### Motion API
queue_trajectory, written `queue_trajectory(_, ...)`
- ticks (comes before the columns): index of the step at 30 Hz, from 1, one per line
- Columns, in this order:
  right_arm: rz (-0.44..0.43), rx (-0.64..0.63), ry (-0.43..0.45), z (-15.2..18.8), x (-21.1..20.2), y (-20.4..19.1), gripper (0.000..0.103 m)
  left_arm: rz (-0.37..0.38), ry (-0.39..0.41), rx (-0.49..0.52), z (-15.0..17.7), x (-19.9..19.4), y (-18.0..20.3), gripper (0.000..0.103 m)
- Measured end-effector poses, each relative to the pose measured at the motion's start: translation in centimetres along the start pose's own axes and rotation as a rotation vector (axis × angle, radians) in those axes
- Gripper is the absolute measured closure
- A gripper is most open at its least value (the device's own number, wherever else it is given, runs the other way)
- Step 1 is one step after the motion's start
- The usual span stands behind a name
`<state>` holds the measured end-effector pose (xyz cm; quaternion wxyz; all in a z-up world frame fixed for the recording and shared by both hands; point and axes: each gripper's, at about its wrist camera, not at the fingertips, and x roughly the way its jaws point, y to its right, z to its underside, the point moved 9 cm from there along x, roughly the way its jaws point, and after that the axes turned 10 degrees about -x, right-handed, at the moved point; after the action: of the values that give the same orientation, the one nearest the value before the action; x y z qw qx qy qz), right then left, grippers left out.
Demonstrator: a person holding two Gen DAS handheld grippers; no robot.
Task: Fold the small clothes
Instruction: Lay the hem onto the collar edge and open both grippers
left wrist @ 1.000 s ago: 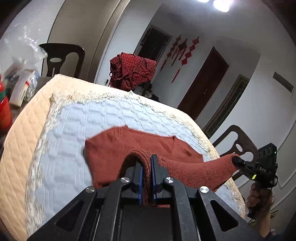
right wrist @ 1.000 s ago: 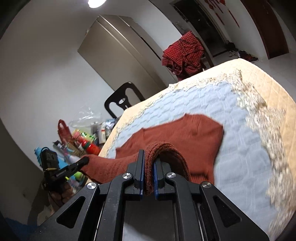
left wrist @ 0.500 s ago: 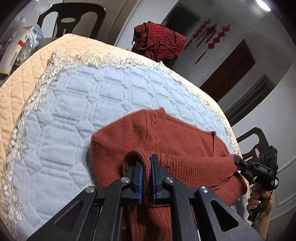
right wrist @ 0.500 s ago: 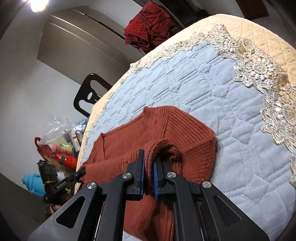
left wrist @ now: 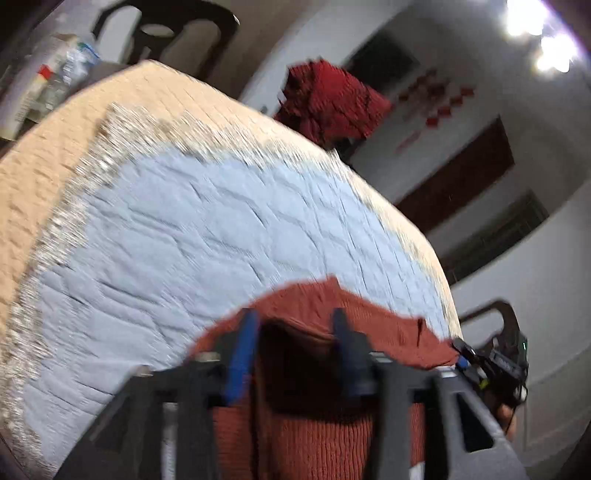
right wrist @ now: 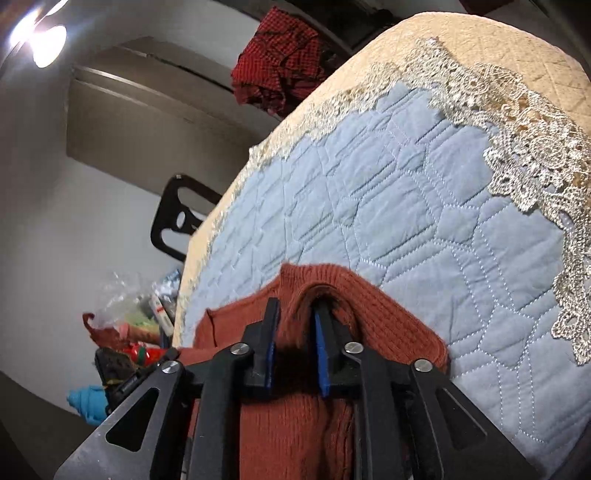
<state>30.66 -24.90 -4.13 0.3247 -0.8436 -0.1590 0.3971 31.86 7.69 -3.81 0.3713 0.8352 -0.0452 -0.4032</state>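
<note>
Now both jaws opening, left gripper (left wrist: 293, 328) and right gripper (right wrist: 293, 325) astride rust sweater (right wrist: 388, 317).

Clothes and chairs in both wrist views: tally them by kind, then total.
Rust knitted sweater on the quilted cover: 1
Red checked garment heaped past the far edge: 1
Dark chairs: 2, one beyond the far corner, one by the right edge
Total: 4

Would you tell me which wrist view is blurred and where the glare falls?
Left wrist view: smeared by motion, sweater and quilt soft, lamp glare top right. Right wrist view: sharp stitching on the quilt, lamp glare top left, edges bent by the fisheye.
</note>
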Motion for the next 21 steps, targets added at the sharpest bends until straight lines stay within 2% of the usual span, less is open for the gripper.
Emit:
queue_trajectory(1,-0.009,0.011,0.019,-0.3,-0.3,0.0,0.075,-0.001,0.021,-0.007,-0.3,-0.4,-0.2,0.048)
queue_trajectory(2,-0.008,0.02,0.038,-0.6,-0.6,0.0,0.065,-0.005,0.03,-0.008,-0.5,-0.7,-0.3,0.048)
queue_trajectory(3,0.001,0.022,0.053,-0.9,-1.0,0.0,0.059,-0.011,0.039,-0.002,-0.5,-1.1,-0.3,0.048)
queue_trajectory(7,0.028,-0.04,0.105,-1.2,-2.9,-1.1,0.059,-0.029,0.071,0.078,0.4,-2.7,0.3,0.048)
queue_trajectory(10,0.042,-0.131,0.109,-0.3,-3.9,-2.8,0.059,-0.026,0.069,0.145,1.7,-3.5,1.5,0.048)
queue_trajectory(14,0.075,-0.247,0.06,2.0,-3.6,-4.4,0.059,-0.027,0.071,0.277,3.7,-3.8,3.4,0.048)
queue_trajectory(17,0.127,-0.284,0.017,3.4,-2.4,-3.8,0.059,-0.051,0.025,0.3,5.1,-2.4,3.0,0.048)
queue_trajectory(19,0.201,-0.304,-0.01,4.1,-1.9,-2.2,0.06,-0.102,-0.008,0.312,5.9,-1.2,1.9,0.048)
queue_trajectory(20,0.218,-0.314,-0.013,4.2,-1.8,-1.7,0.073,-0.13,-0.008,0.319,6.1,-0.9,1.3,0.048)
queue_trajectory(21,0.228,-0.313,-0.009,4.2,-2.0,-1.3,0.077,-0.153,0.006,0.326,6.2,-1.2,1.0,0.048)
